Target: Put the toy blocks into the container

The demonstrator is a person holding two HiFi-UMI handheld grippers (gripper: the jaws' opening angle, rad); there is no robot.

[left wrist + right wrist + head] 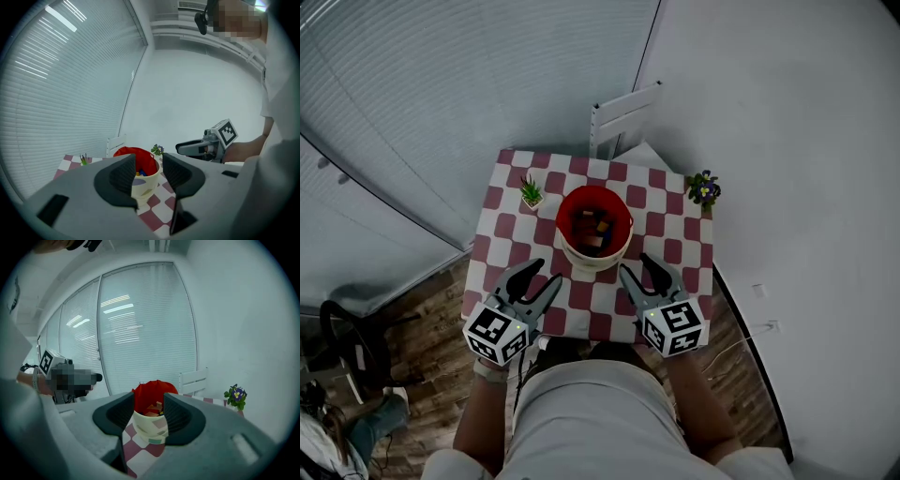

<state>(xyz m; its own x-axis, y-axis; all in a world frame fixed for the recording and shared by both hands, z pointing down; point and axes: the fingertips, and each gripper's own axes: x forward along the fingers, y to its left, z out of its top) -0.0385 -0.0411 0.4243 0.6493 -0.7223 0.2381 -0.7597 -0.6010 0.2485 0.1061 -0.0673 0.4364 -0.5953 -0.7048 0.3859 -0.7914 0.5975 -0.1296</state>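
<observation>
Jaws spread and empty, the left gripper and right gripper are hovering before the red-lined cream bucket of coloured toy blocks, likely light, rigid, best pinched across flat faces.

Item count was as follows: one counter; one container; one left gripper; one right gripper; one green plant; one flowering plant; one chair. Several blocks lay in the container; the exact number could not be determined.
</observation>
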